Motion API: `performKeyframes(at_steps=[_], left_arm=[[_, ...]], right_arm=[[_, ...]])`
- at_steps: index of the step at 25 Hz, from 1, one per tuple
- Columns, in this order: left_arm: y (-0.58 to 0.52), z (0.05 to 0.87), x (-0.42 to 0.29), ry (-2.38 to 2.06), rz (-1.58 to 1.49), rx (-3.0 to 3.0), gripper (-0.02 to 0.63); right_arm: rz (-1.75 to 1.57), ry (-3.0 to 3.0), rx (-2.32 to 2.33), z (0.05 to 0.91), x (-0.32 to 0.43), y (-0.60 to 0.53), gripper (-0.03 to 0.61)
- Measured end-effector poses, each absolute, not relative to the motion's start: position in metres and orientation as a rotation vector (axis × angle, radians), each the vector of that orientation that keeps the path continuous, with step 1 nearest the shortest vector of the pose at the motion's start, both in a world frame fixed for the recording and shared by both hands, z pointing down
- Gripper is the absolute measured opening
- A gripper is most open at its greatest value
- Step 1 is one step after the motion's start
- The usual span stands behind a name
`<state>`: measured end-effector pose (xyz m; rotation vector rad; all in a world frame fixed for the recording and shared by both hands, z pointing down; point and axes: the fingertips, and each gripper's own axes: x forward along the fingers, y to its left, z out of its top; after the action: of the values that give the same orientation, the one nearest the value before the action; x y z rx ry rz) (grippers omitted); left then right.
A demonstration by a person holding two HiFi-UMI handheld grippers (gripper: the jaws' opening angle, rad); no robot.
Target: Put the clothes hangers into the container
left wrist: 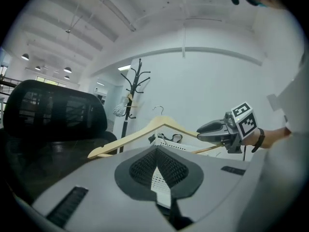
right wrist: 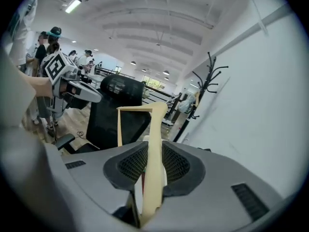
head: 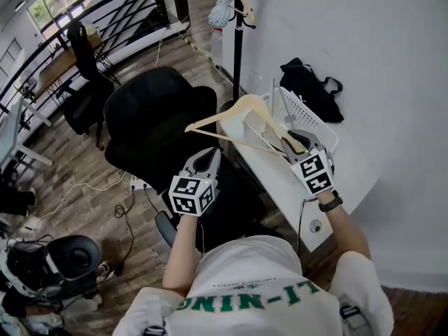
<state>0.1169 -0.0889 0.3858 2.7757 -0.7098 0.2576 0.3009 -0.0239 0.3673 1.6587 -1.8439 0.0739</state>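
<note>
Wooden floor (head: pixel 77 166) fills the left side of the head view, and a white desk (head: pixel 350 180) stands along a white wall (head: pixel 364 33) on the right. On the desk sit a white container (head: pixel 308 117) with perforated sides and, behind it, a black bag (head: pixel 311 89). A black office chair (head: pixel 154 117) stands beside the desk, with a black coat stand (head: pixel 238 40) behind. The right tongs (head: pixel 290 142) hold a wooden hanger (head: pixel 241 114) by one arm, lifted above the near edge of the container and the chair. The left tongs (head: pixel 206 156) are over the chair, apart from the hanger. The person's white shirt carries green letters (head: pixel 245 301), upside down to this camera, that read LI-NING. The marker cubes show only black and white squares, no words.

From the left gripper view, the left tongs (left wrist: pixel 157 151) are closed at the tips and grip nothing. Beyond them the hanger (left wrist: pixel 145 132) hangs in the air, its metal hook up, with the right tongs (left wrist: pixel 200 129) on its right arm and the container (left wrist: pixel 169 143) behind it. The chair (left wrist: pixel 53 115) is at the left.

From the right gripper view, the right tongs (right wrist: pixel 154 148) are closed on the hanger (right wrist: pixel 153 178), whose pale wood runs up between the two pads. The left tongs (right wrist: pixel 96 96) are at the left, in front of the chair (right wrist: pixel 118 110), and several people (right wrist: pixel 48 47) stand far behind.
</note>
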Motion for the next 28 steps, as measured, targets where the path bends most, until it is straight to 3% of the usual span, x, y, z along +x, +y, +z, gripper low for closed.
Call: performKeyframes(at_steps=[14,28], left_arm=[[-0.075,0.366,0.247,-0.392,0.267,2.899,0.014],[-0.062,0.382,0.273,-0.322,0.323,2.91,0.014]], right_arm=[[0.148,-1.528,1.913,0.335,0.459,0.061,0.101],[0.405,-1.503,1.675,0.458,0.465,0.043,0.101]])
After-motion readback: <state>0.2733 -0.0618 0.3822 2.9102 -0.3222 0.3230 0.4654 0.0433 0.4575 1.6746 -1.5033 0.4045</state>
